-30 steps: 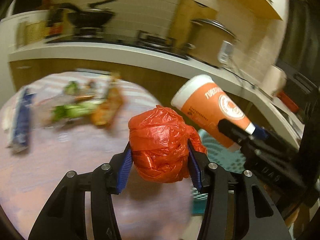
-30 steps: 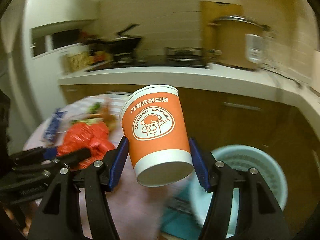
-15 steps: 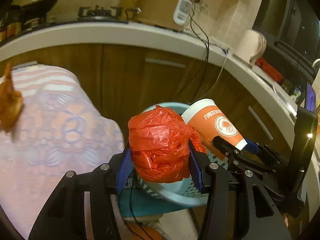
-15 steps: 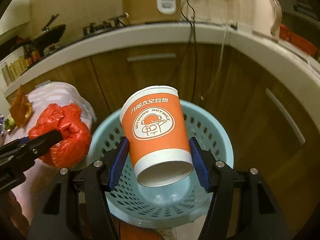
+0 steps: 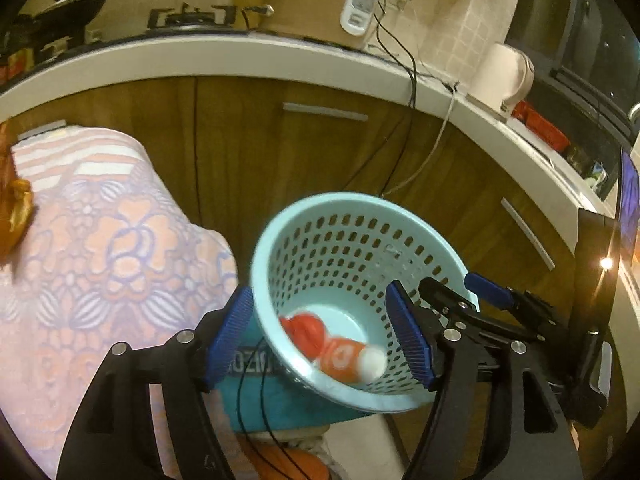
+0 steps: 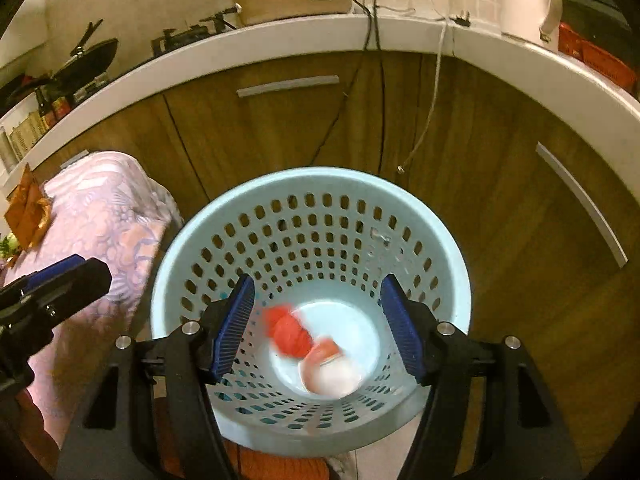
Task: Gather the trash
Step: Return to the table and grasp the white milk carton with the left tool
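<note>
With both the left gripper [image 5: 324, 336] and right gripper [image 6: 320, 330] spread empty, red bag [image 6: 288, 330] and cup [image 6: 330, 372] tumble low-centre in the basket [image 6: 192, 240]; next, probably the table's leftover trash at far left.

Your left gripper [image 5: 322, 336] and right gripper [image 6: 318, 326] both hang with jaws spread wide and empty above the basket [image 6: 448, 240]. Its mouth is unobstructed from above; only the red bag [image 6: 290, 332] and cup [image 6: 330, 368] lie at the bottom. The table [image 5: 92, 264] crowds your left, and the cabinets [image 6: 500, 184] with dangling cords [image 6: 430, 104] close off the far side.
</note>
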The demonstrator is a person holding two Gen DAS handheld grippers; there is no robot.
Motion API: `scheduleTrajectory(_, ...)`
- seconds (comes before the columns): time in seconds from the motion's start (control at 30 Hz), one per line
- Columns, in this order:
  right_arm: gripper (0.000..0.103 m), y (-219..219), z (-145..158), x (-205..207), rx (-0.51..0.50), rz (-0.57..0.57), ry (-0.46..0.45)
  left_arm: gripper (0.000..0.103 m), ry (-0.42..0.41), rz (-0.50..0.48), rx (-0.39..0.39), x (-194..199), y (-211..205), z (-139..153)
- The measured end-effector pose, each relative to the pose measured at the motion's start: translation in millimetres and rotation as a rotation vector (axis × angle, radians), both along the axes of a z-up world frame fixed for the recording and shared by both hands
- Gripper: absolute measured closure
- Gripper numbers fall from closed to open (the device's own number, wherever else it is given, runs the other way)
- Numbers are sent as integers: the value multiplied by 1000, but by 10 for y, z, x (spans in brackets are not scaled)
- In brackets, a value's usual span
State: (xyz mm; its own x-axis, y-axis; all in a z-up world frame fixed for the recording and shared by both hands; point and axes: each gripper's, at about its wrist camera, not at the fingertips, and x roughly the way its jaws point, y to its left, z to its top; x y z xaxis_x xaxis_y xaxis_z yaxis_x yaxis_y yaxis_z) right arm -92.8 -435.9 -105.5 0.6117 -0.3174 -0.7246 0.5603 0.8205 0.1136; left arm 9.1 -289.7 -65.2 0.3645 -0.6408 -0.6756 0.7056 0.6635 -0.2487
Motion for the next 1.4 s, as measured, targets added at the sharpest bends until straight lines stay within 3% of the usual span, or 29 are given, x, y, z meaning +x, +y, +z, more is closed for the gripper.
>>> scheduleTrajectory(0.33,41,501,452,163,-65,118,-122,34,-55,126,-85,72,664,410)
scheduleTrajectory(0.57,42,1044,789,418,-107,241,-200,33,-147,324,-121,184,1517,741)
scheduleTrajectory(0.83,42,1686,963,882,-139,388,-246,29,-220,594,-83,391,2503,944)
scheduleTrajectory(1.03,42,2082,918,1322,-123,476,-250,22,-229,760,-11,619,3172,857)
scheduleTrajectory(1.4,42,2494,728,1882,-132,523,-245,19,-77,805,-24,1186,3633,381)
